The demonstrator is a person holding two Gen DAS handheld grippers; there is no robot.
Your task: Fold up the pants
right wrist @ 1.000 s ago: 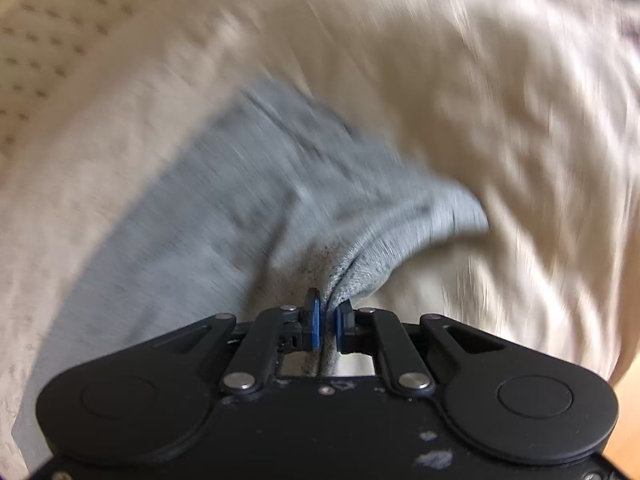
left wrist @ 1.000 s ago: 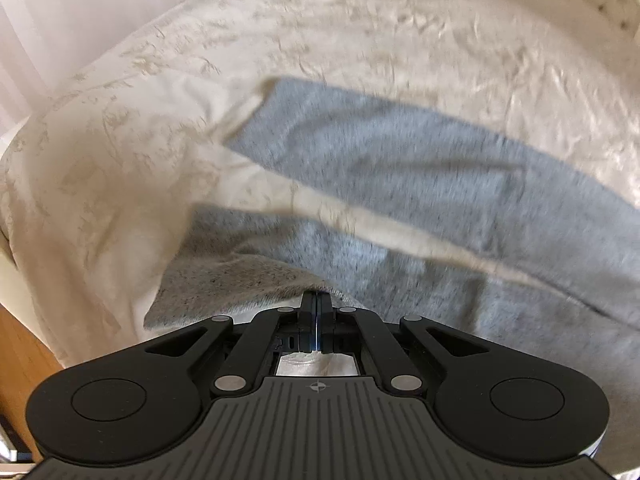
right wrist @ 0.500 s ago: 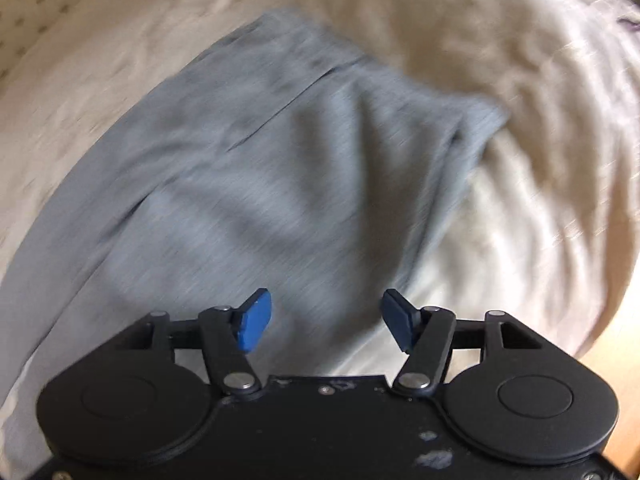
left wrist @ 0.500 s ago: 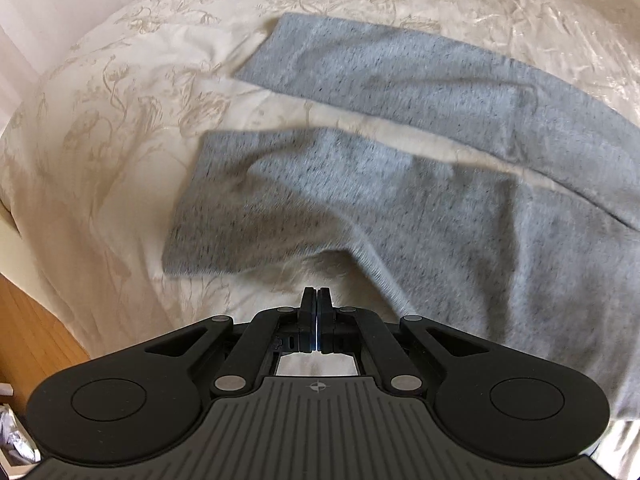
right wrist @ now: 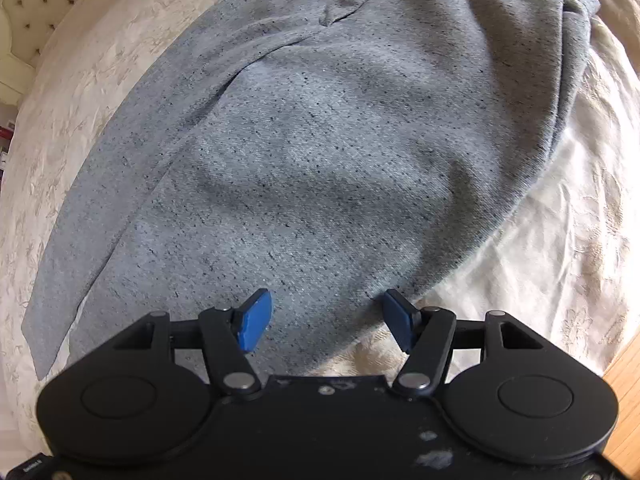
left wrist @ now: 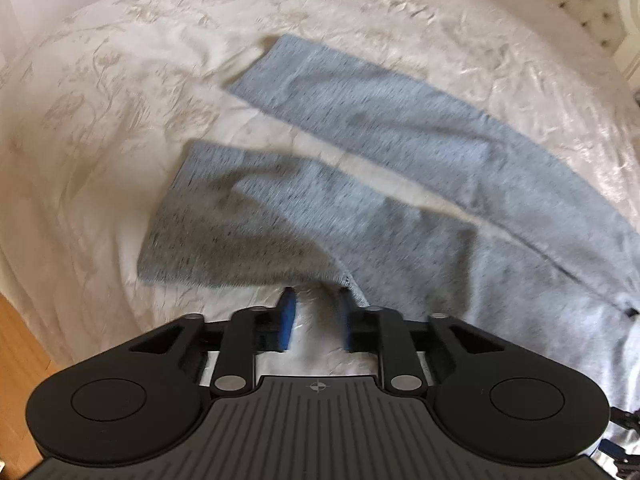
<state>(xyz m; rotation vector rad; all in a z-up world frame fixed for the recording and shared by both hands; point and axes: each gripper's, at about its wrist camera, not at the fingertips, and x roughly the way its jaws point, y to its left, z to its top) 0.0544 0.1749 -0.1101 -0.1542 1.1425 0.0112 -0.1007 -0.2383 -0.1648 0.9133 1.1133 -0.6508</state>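
Grey speckled pants (left wrist: 360, 208) lie spread on a cream bedspread (left wrist: 120, 100), the two legs apart with a strip of bedding between them. My left gripper (left wrist: 314, 300) is open and empty, just short of the near leg's lower edge. In the right wrist view the pants' waist end (right wrist: 320, 152) fills the frame, with the waistband (right wrist: 572, 60) at the upper right. My right gripper (right wrist: 326, 312) is wide open and empty, over the near edge of the fabric.
A tufted cream headboard (left wrist: 580, 4) stands at the far right of the left wrist view. Wooden floor (left wrist: 20, 340) shows past the bed's edge at lower left, and in the right wrist view (right wrist: 624, 380) at lower right.
My left gripper has opened and let go of the near pant leg, which now lies flat. My right gripper opened half a second ago and now hangs closer over the waist end.
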